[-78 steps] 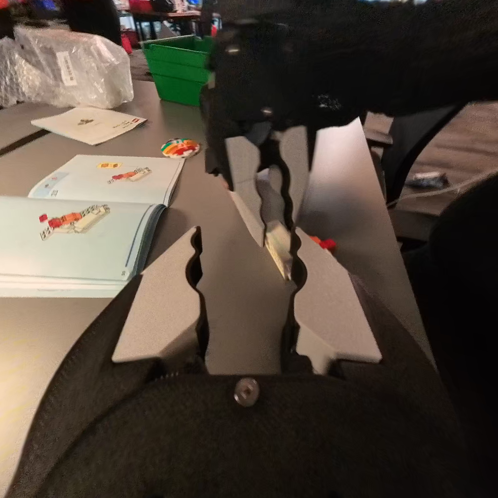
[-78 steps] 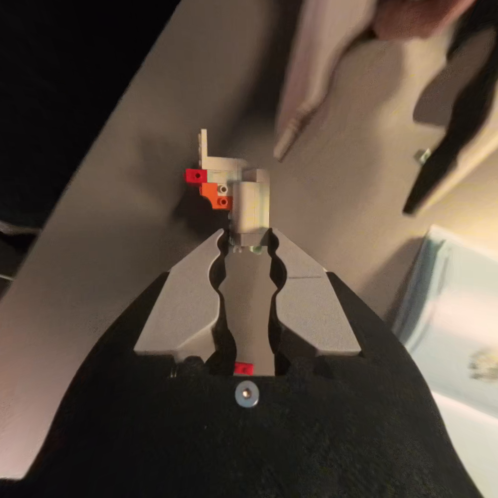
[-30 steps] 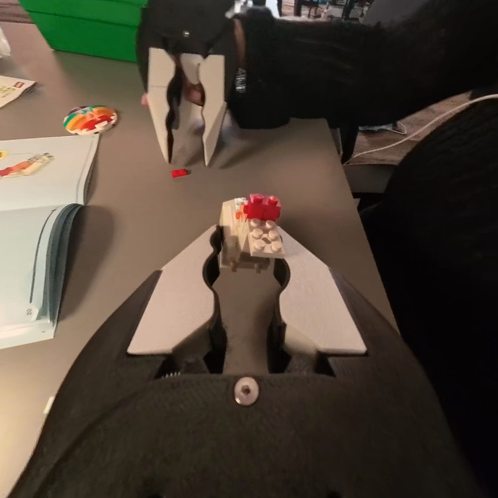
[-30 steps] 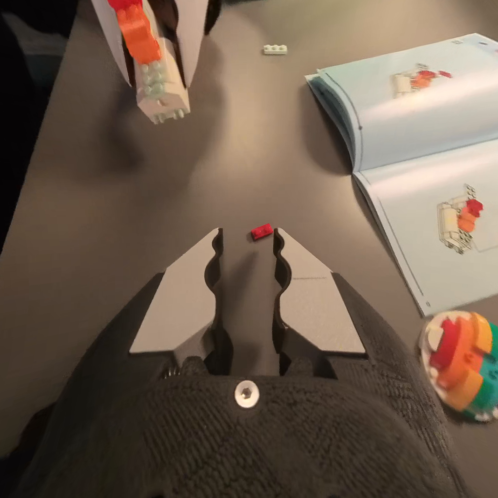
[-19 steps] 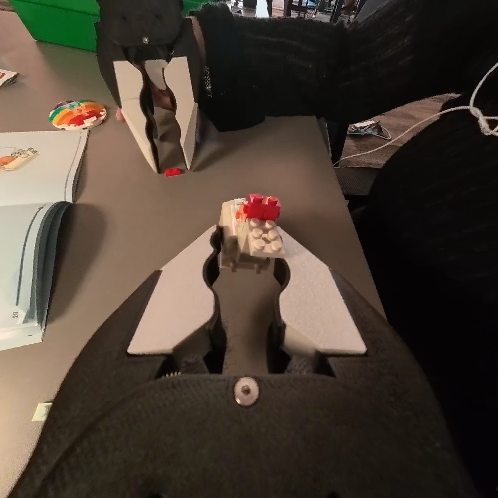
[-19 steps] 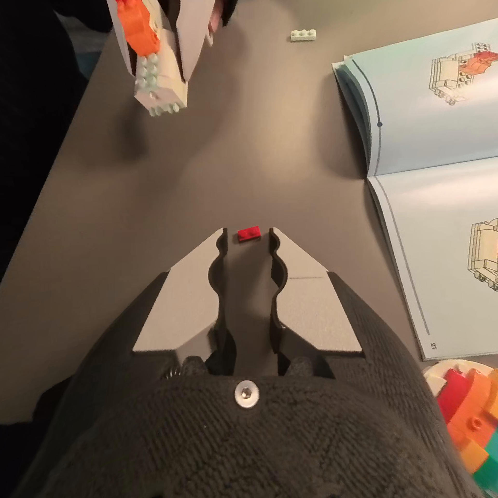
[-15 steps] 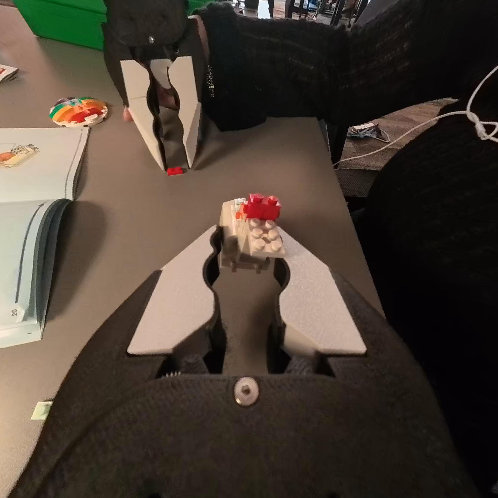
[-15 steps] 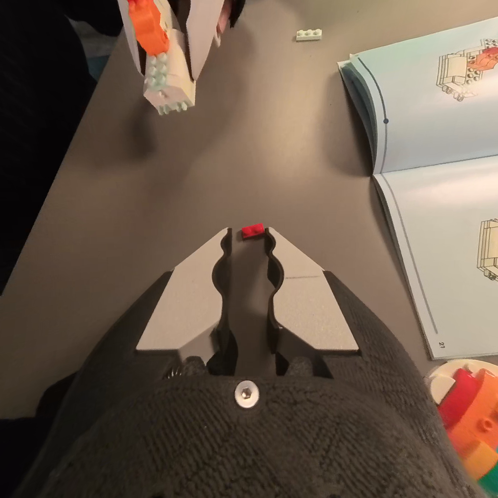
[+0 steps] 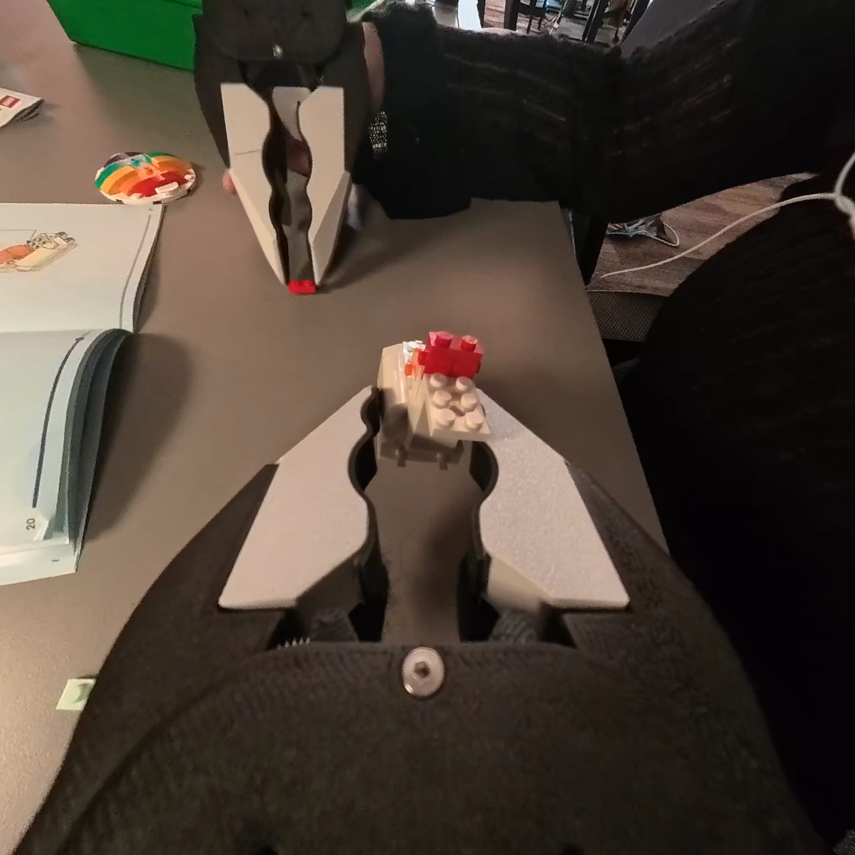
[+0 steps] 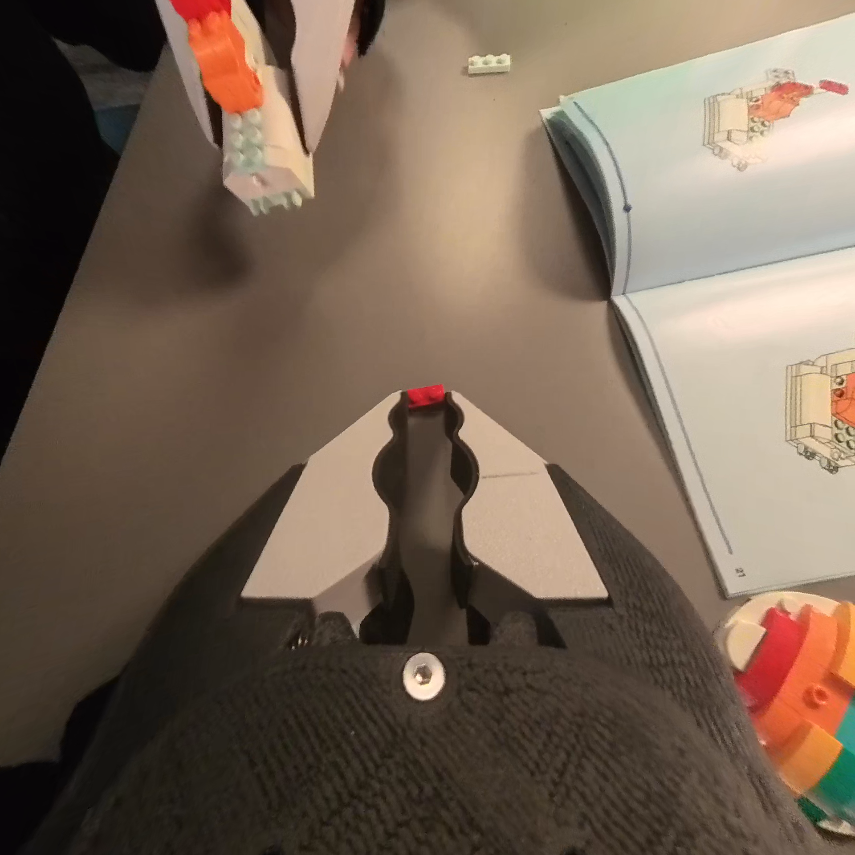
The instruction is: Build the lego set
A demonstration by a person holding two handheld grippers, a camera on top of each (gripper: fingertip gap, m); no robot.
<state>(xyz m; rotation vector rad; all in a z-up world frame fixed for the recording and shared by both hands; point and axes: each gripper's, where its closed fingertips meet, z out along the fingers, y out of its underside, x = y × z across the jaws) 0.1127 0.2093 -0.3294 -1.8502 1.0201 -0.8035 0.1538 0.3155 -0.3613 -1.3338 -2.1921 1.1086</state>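
My left gripper [image 9: 423,418] is shut on the partly built lego model [image 9: 435,398], cream with red and orange bricks on top, and holds it above the grey table [image 9: 259,370]. The model also shows in the right wrist view [image 10: 259,152], in the left gripper [image 10: 268,157] at the top left. My right gripper [image 10: 425,400] points down at the table with its tips closed on a small red plate [image 10: 423,395]. The left wrist view shows the same right gripper [image 9: 300,277] and red plate [image 9: 301,287] farther back.
An open instruction booklet [image 10: 740,259] lies to the side, also in the left wrist view [image 9: 69,287]. A round multicoloured lego disc [image 10: 809,694] sits beside it. A mint green plate [image 10: 489,64] lies loose. Green bins [image 9: 129,27] stand at the back. The table edge [image 9: 601,351] is close. One gripper's finger ends stand about 12 cm off the other's.
My right gripper has come down over the small red plate and narrowed until its tips close on it. My left gripper keeps holding the model, almost unmoved.
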